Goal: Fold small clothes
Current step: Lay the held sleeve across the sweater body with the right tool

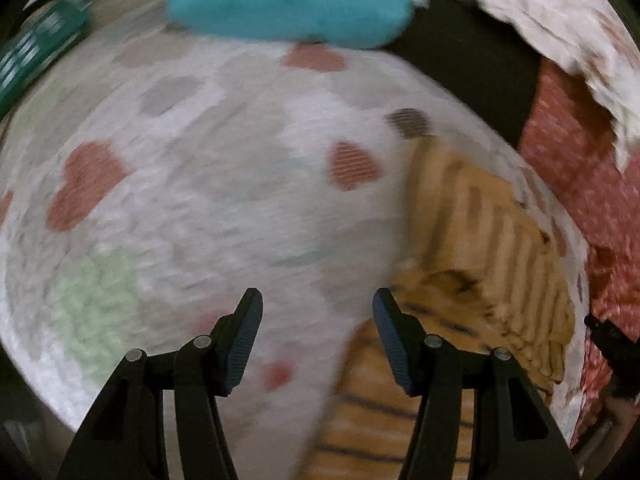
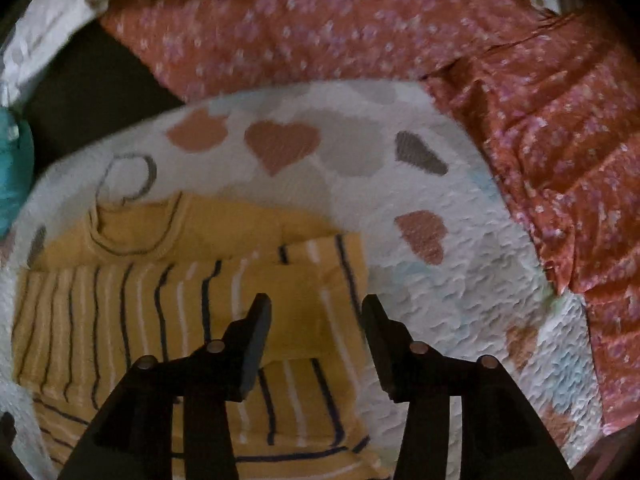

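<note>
**Two spread grippers, one striped top on the blanket**

One yellow striped top (image 2: 168, 300) lies partly folded on one white heart-print blanket (image 2: 460, 280), its neckline away from the right camera. The right gripper (image 2: 316, 344) hangs over the garment with its jaws apart, pinching nothing. The left gripper (image 1: 318, 340) is likewise spread and empty, above the blanket beside the top's bunched edge. Around the blanket lie three other fabrics: one teal cloth (image 1: 292, 0), one red floral cloth (image 2: 360, 28) and one pale patterned cloth (image 1: 560, 20). The left view is motion-blurred.
</note>
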Motion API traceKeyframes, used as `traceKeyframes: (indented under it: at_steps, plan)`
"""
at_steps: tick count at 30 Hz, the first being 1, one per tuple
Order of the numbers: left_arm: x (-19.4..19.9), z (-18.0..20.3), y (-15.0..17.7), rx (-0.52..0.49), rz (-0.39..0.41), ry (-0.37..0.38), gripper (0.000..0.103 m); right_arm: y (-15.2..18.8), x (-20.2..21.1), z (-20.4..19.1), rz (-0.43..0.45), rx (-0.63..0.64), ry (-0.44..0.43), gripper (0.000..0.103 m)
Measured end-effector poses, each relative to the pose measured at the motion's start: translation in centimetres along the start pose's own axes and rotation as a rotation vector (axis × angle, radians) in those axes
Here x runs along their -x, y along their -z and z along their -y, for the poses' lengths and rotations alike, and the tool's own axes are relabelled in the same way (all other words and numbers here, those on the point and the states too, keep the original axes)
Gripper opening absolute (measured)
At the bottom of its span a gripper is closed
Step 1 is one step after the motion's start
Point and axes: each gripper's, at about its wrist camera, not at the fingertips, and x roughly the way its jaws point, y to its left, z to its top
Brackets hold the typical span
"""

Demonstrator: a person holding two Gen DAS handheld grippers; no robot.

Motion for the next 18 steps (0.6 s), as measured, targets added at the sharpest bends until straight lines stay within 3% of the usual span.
traceKeyframes:
  at_steps: [2,4,7,10,12,13,16,18]
  plan:
    - [-0.5,2.2,-0.5,-0.033,0.007,0.024,0.056,0.0,0.9,-0.2,0.006,0.002,-0.089,0.051]
    - [-1.8,4.2,-0.9,-0.062,-0.005,0.031,0.056,0.4,1.1,-0.2,0.0,0.013,-0.117,0.051]
    - [-3.7,5.8,-1.4,-0.113,-0.024,0.002,0.056,1.5,-0.1,-0.5,-0.051,0.035,-0.098,0.058]
    - [-5.3,6.6,-1.3,-0.157,-0.052,-0.024,0.056,2.2,-2.1,-0.2,-0.076,0.032,-0.057,0.058]
    - [-6.8,6.5,-1.6,-0.16,-0.111,-0.023,0.056,2.4,-3.9,-0.3,-0.118,0.028,-0.078,0.057]
    - [-7.7,6.3,-1.6,-0.149,-0.16,-0.018,0.057,2.4,-5.0,-0.5,-0.155,0.026,-0.105,0.051]
    - [-8.3,6.3,-1.8,-0.151,-0.176,-0.031,0.06,1.9,-7.4,-0.8,-0.188,0.047,-0.005,0.052]
    - [-8.1,6.3,-1.8,-0.156,-0.193,-0.018,0.061,1.4,-7.6,-0.5,-0.176,0.027,0.045,0.067]
